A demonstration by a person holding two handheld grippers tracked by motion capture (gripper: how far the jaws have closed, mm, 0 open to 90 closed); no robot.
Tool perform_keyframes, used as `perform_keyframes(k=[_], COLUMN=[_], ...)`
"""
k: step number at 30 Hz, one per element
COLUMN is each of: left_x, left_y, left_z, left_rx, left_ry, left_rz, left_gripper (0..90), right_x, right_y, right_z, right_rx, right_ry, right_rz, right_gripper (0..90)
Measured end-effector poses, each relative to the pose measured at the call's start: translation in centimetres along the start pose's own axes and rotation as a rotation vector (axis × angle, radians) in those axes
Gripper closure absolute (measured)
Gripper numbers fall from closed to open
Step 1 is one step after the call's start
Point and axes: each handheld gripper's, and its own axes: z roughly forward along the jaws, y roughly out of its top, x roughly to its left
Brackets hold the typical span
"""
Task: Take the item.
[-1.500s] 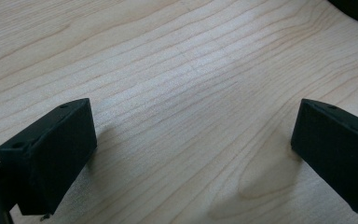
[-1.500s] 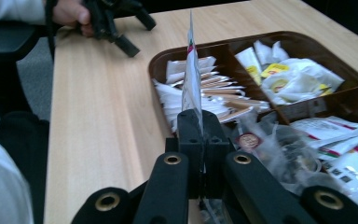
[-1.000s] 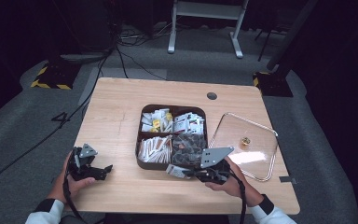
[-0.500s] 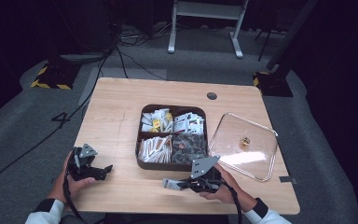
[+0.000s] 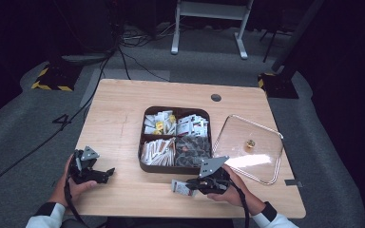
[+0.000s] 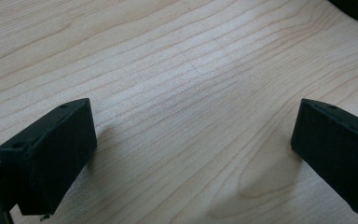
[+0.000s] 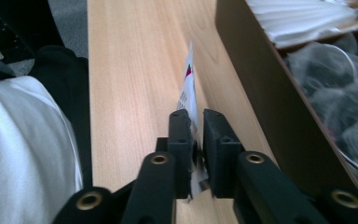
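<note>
Packet (image 7: pixel 190 95) of white paper, thin and flat, with small red and green print near its upper edge, is pinched between the two black jaws of the right gripper (image 7: pixel 196 128); they are pressed together on it. In the right gripper view the packet stands on its edge and points away along the jaws. In the high view the same packet (image 5: pixel 180 186) sticks out to the left of the right gripper (image 5: pixel 192 186), over the bare wood just in front of the tray (image 5: pixel 145 167).

This tray is dark brown, with rounded corners and four compartments. The two far ones hold white packets, some with yellow marks. The near left one holds pale paper sticks, and the near right one holds dark bags in clear wrapping. A clear lid (image 5: pixel 252 147) with a small gold knob lies flat on the table (image 5: pixel 119 109) to the right of the tray, close beside it. In the right gripper view the tray wall (image 7: pixel 261 84) rises just beside the packet, at its right.

The right hand (image 5: pixel 233 187) holds its gripper low near the front edge of the table. The left hand (image 5: pixel 73 183) rests at the front left corner, well apart from the tray. The jaws of the left gripper (image 6: pixel 193 140) are spread wide, with only wood between them.
</note>
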Motion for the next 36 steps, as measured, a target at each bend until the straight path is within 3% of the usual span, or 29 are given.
perform_keyframes(k=[8,10,15,18,25,27,31,32,36], left_x=[0.0,0.0,0.0,0.0,0.0,0.0,0.0,0.0,0.0], left_y=[0.0,0.0,0.0,0.0,0.0,0.0,0.0,0.0,0.0], left_z=[0.0,0.0,0.0,0.0,0.0,0.0,0.0,0.0,0.0], left_rx=[0.000,0.000,0.000,0.000,0.000,0.000,0.001,0.001,0.001], left_ry=[0.001,0.001,0.001,0.001,0.001,0.001,-0.001,-0.001,-0.001], left_rz=[0.000,0.000,0.000,0.000,0.000,-0.001,-0.001,-0.001,-0.001], left_gripper=[0.3,0.3,0.2,0.2,0.3,0.3,0.2,0.2,0.2], right_x=[-0.6,-0.9,-1.3,-1.8,-2.8,-3.2,-3.9,-4.3,-5.2], right_y=[-0.4,-0.4,-0.4,-0.3,-0.4,-0.5,-0.7,-0.9,-1.2], right_z=[-0.7,-1.7,-3.2,-4.9,-7.3,-8.1,-8.8,-9.4,-10.2], right_rx=[0.004,0.001,-0.023,-0.056,-0.107,-0.104,-0.113,-0.118,-0.132], right_ry=[-0.064,-0.109,-0.123,-0.169,-0.225,-0.272,-0.321,-0.354,-0.388], right_rz=[0.015,0.001,-0.012,-0.016,-0.003,-0.007,0.014,0.026,0.058], right_gripper=[71.9,68.0,62.5,60.7,55.9,50.3,44.7,42.2,38.5])
